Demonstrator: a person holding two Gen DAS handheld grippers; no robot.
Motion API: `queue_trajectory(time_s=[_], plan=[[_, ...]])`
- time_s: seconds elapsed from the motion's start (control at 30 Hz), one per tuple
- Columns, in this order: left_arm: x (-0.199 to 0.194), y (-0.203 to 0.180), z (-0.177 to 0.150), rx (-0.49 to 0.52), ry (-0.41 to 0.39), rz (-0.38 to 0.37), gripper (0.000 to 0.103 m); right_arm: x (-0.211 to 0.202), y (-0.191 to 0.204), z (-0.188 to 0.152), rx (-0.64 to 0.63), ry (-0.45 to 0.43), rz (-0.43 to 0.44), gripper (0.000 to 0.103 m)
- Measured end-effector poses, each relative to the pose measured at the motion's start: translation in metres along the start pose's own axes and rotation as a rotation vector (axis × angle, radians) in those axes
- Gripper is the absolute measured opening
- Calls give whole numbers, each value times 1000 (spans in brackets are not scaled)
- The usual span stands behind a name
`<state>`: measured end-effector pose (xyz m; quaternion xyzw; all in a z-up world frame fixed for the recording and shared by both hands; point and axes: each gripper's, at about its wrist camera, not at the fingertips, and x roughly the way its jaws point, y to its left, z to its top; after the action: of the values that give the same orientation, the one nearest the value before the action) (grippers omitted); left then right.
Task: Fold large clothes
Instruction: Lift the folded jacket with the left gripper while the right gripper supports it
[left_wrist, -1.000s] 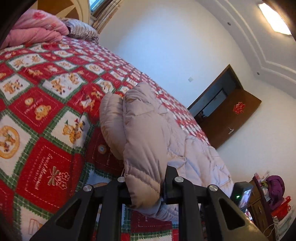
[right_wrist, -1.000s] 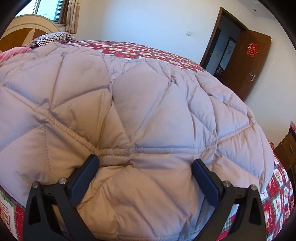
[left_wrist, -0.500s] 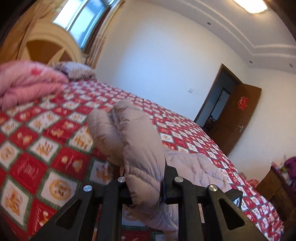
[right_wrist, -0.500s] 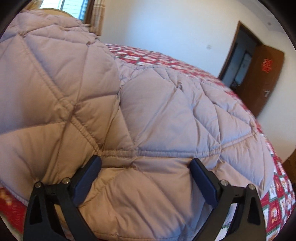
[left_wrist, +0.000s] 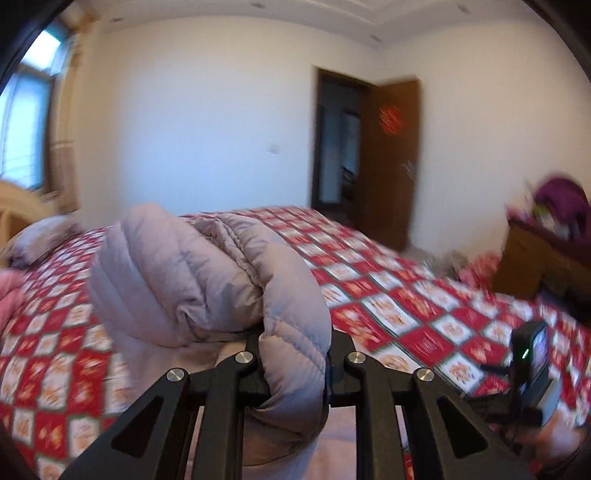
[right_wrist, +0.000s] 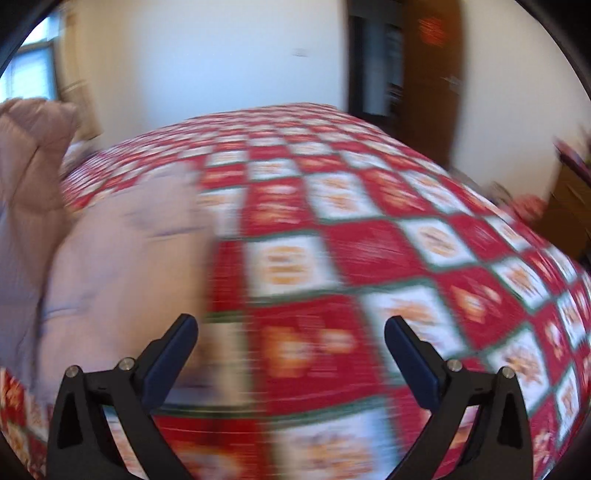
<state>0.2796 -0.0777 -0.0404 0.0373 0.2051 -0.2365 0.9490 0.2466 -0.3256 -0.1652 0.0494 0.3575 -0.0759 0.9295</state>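
We observed the left tool (left_wrist: 293, 363) clamped on a thick fold of the padded jacket (left_wrist: 207, 280), with its two black fingers (left_wrist: 243, 365) pressed against either side of the bunched fabric. The jacket was a pale greyish-mauve quilted garment, puffy, with stitched seams and a ribbed gathered edge visible along the top of the fold. In the left wrist view, the gripped part rose above the bed (left_wrist: 406, 306), and the remainder of the garment hung down and lay on the bedspread beneath and behind the tool. We recorded the right tool (right_wrist: 290, 332) with its fingers spread wide apart and nothing between them; only the bedspread showed in the gap. In the right wrist view, the jacket (right_wrist: 122, 266) occupied the left part of the frame, resting on the bed (right_wrist: 369, 236) and reaching just beside the left finger; motion blur prevented us from telling whether it touched that finger. The bedspread carried a red and white checked pattern with green borders and orange figures. Behind the bed we noted a brown door (left_wrist: 391, 162) standing open, and a wooden cabinet (left_wrist: 543, 266) at the right.
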Motion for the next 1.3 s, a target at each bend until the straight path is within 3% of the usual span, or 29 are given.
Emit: queue_trajectory(time_s=[0.13,0.27,0.4,0.5,0.6,0.63,0.67,0.93,1.0,1.13,1.17,1.23,1.3], plan=[[72,-63,-38,106,154,-100,17,8,-49,1,78,14,-66,103],[99,-104,-80,197,240,-138,17,13,-66,-9,110,40,-87,103],[86,-122,-85,282,216,-92,19,23,-75,-14,124,59,-80,103],[69,-132,-76,362,187,-32,30,25,-73,-16,122,60,-79,103],[45,-143,-63,396,122,-12,58,26,-72,-16,120,60,-83,103],[36,-146,-58,393,99,-12,75,26,-72,-16,116,60,-90,103],[30,-147,-52,384,81,-10,85,25,-72,-16,115,60,-96,103],[-52,-111,-22,293,-35,-89,91,11,-71,8,85,32,-148,100],[-65,-85,-19,270,-75,-23,98,5,-69,20,80,8,-154,98],[-43,-6,-15,135,-27,260,98,-14,-44,55,66,-50,-106,86],[-30,27,-14,57,8,380,98,-18,-34,63,52,-65,-90,84],[-10,86,-17,-100,77,543,98,-28,2,87,-2,-106,-57,72],[7,132,-22,-244,117,613,98,-37,37,108,-39,-145,-26,72]])
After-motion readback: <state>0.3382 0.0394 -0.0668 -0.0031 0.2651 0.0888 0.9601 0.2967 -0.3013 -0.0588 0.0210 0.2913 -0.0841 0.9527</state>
